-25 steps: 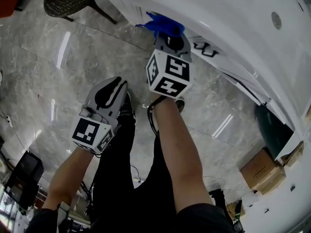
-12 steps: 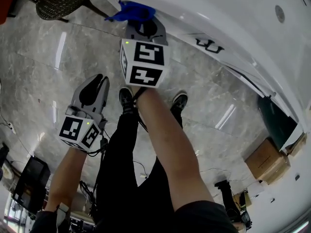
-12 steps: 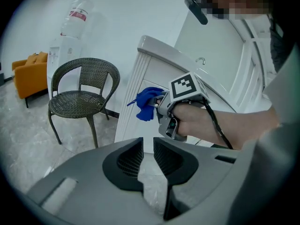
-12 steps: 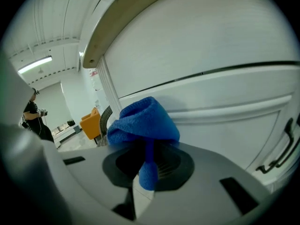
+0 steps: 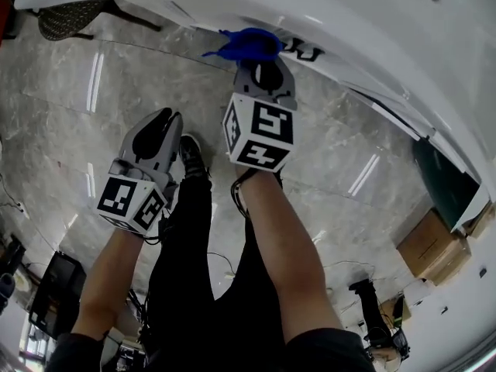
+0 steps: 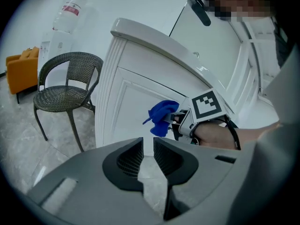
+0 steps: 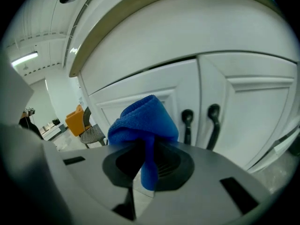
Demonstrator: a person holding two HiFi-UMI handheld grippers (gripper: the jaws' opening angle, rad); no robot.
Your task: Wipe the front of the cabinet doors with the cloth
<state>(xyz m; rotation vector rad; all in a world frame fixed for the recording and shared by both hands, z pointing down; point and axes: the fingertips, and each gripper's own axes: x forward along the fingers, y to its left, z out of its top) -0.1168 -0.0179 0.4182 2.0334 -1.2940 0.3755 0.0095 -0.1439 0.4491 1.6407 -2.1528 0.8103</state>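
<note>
Our right hand-held gripper [image 7: 145, 161] is clamped on the blue cloth [image 7: 143, 118] — a folded wad that bulges above the jaws, with a tail hanging between them. We hold it up at the white cabinet doors [image 7: 180, 90], just left of the two dark handles [image 7: 187, 123] at the seam; whether the cloth touches the panel we cannot tell. Our left hand-held gripper [image 6: 147, 156] is held back from the cabinet — its jaws a slim gap apart, nothing between them. A wicker chair [image 6: 65, 86] stands on the marble floor [image 5: 70, 91] beside the cabinet's end.
</note>
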